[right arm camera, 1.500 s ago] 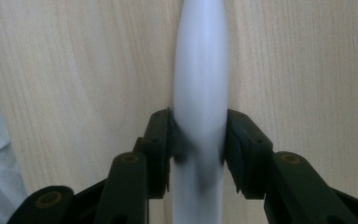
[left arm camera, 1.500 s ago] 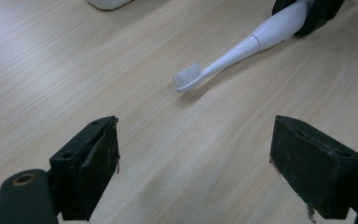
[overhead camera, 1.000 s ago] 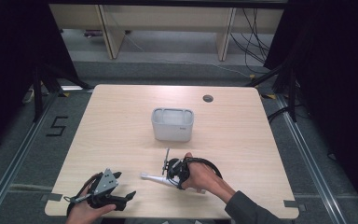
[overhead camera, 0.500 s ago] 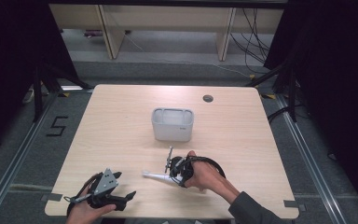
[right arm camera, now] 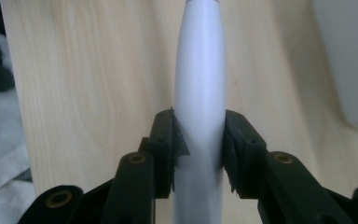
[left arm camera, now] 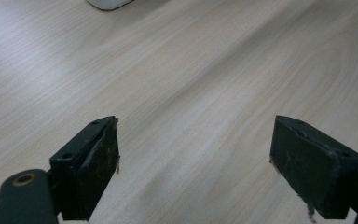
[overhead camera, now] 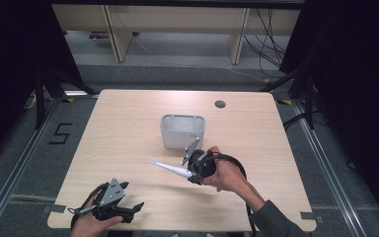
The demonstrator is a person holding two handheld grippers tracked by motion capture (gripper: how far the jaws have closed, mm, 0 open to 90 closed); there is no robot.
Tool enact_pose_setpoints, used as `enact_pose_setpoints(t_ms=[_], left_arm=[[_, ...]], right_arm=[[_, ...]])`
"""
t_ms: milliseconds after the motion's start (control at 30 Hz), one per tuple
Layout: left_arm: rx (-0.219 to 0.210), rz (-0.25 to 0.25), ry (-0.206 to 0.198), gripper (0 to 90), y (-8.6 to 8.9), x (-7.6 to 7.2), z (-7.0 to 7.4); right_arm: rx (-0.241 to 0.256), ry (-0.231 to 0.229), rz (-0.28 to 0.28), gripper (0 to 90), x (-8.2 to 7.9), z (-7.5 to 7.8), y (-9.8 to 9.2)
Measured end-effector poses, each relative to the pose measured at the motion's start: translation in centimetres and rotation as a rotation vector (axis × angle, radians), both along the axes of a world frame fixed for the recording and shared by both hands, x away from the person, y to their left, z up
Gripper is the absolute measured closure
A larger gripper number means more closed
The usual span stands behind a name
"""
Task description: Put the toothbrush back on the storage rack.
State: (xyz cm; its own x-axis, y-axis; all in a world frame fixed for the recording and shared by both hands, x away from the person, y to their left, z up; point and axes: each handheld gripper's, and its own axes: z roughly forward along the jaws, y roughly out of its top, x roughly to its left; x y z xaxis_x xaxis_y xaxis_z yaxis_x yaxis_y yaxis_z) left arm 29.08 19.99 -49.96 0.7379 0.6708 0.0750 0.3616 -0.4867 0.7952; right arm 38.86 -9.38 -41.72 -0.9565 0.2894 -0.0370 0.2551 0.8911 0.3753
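White toothbrush [overhead camera: 168, 168] pinched in right gripper [overhead camera: 193, 173], long axis near level, head toward table's left; left gripper [left arm camera: 196, 158] spread.

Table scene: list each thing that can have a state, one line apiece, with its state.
Left gripper: open, nothing between its jaws, low over the table.
Right gripper: shut on the toothbrush.
Toothbrush: held off the table, tilted, head pointing left.
Bin: upright, open-topped, nothing seen inside.
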Motion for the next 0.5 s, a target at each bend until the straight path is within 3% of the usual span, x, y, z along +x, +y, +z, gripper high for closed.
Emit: enact_pose_setpoints(t_ms=[33,67,100,167,200,233,267,300,333,400,433,500], left_arm=[[0.000,0.000,-0.001,15.1,0.0,0.0,0.0],[0.000,0.000,-0.001,15.1,0.0,0.0,0.0],[0.026,-0.010,-0.002,15.1,0.2,0.1,0.1],[0.022,-0.005,-0.002,15.2,0.2,0.1,0.1],[0.023,-0.006,-0.004,15.1,0.2,0.1,0.1],[0.019,-0.001,-0.002,15.1,0.2,0.0,0.1],[0.019,-0.001,-0.002,15.1,0.2,0.0,0.1],[0.012,0.007,0.001,15.1,0.1,0.0,0.0],[0.012,0.007,0.001,15.1,0.1,0.0,0.0],[0.016,0.003,0.000,15.1,0.1,0.0,0.0],[0.018,-0.003,-0.003,15.2,0.1,0.1,0.1],[0.017,-0.004,0.001,15.1,0.1,0.1,0.1]], right_arm=[[0.052,-0.027,0.000,66.8,0.5,0.6,-0.5],[0.052,-0.027,0.000,66.8,0.5,0.6,-0.5],[0.102,-0.054,-0.024,66.8,0.8,1.3,-1.0],[0.116,-0.054,-0.041,66.8,1.0,1.6,-1.2],[0.142,-0.064,-0.059,66.8,1.1,1.8,-1.5],[0.191,-0.104,-0.083,66.8,1.7,2.2,-2.1],[0.191,-0.104,-0.083,66.8,1.7,2.2,-2.1],[0.236,-0.126,-0.129,66.8,2.0,2.7,-2.7],[0.236,-0.126,-0.129,66.8,2.0,2.7,-2.7],[0.298,-0.157,-0.142,66.8,2.6,3.0,-3.4],[0.316,-0.147,-0.179,66.8,2.6,3.1,-3.6],[0.372,-0.196,-0.182,66.8,3.3,3.5,-4.4]])
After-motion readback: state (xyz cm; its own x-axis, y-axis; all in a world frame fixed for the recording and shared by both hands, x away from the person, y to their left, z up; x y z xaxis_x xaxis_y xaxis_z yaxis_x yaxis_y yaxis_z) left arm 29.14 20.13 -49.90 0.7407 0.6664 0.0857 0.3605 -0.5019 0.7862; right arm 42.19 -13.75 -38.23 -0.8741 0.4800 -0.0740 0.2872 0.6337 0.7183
